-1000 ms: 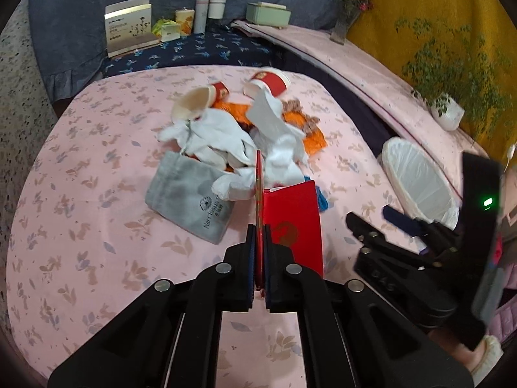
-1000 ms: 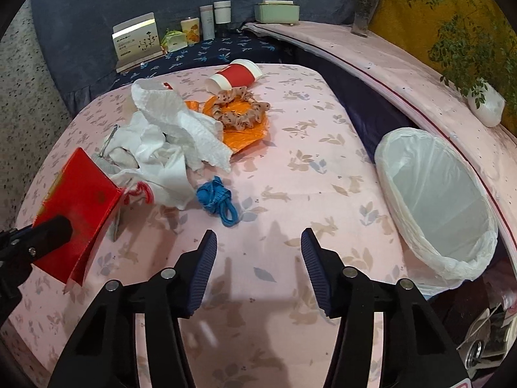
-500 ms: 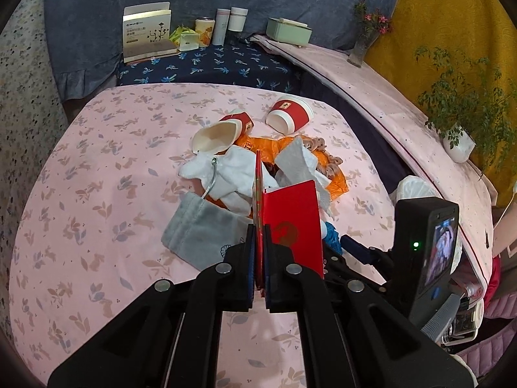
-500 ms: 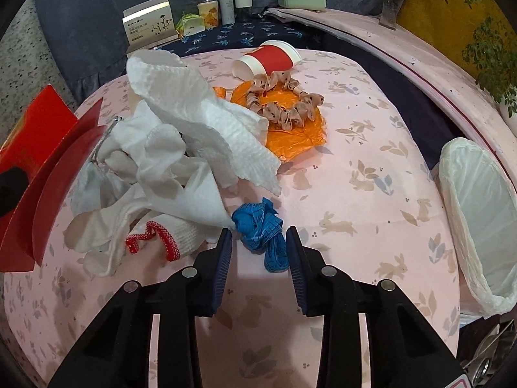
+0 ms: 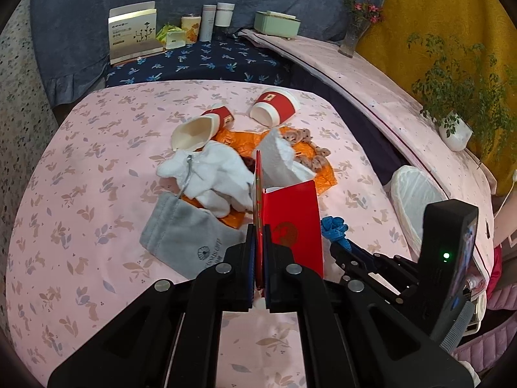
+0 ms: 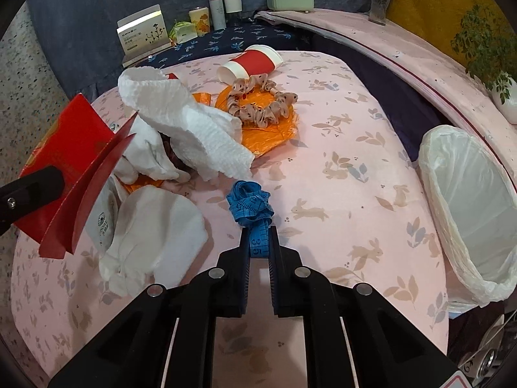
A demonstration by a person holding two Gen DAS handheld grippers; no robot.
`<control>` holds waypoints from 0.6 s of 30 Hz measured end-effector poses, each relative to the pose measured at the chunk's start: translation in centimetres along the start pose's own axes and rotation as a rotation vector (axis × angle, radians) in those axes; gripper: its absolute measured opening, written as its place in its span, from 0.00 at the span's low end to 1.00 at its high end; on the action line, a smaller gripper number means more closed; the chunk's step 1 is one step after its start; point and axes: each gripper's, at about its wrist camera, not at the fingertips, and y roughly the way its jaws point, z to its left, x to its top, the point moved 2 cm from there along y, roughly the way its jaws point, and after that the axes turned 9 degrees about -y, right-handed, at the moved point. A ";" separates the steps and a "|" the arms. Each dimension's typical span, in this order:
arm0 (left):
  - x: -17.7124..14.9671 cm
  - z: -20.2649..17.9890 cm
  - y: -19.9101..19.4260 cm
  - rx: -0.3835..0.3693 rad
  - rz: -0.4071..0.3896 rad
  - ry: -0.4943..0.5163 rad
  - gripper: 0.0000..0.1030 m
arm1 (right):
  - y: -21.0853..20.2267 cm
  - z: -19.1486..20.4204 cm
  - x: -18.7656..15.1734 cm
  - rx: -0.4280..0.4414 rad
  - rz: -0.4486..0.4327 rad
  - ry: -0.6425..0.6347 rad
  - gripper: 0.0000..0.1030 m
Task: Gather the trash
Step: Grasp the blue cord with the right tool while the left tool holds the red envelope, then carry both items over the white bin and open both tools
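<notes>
At your 11 o'clock, on the navy floral cloth (image 5: 206, 61): white printed box (image 5: 134, 34), yellow tin (image 5: 190, 29), two pale bottles (image 5: 216, 19) | 12 o'clock: mint green case (image 5: 275, 24) | 1 o'clock: flower vase (image 5: 353, 32) on the pink ledge (image 5: 387, 74) | 2 o'clock: potted plant (image 5: 452, 110).

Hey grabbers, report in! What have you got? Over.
Left gripper shut on red envelope. Right gripper just closed on blue tape measure. Bin open, nothing blocking.

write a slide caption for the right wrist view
Right gripper, jaws just closed, pinches a blue tape measure on the pink tablecloth, lined bin at right.
</notes>
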 end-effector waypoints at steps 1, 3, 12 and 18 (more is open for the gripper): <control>-0.1 -0.4 -0.1 -0.003 -0.002 0.007 0.03 | -0.5 -0.3 -0.1 -0.006 -0.007 0.002 0.10; -0.3 -1.3 -0.4 -0.010 -0.006 0.022 0.03 | -1.6 -0.8 -0.3 -0.015 -0.023 0.009 0.10; -1.3 -6.0 -1.0 -0.041 -0.017 0.099 0.03 | -5.9 -4.5 -1.8 -0.066 -0.069 0.062 0.10; -2.3 -9.7 -0.7 -0.067 -0.009 0.157 0.03 | -7.8 -8.0 -3.2 -0.115 -0.088 0.121 0.10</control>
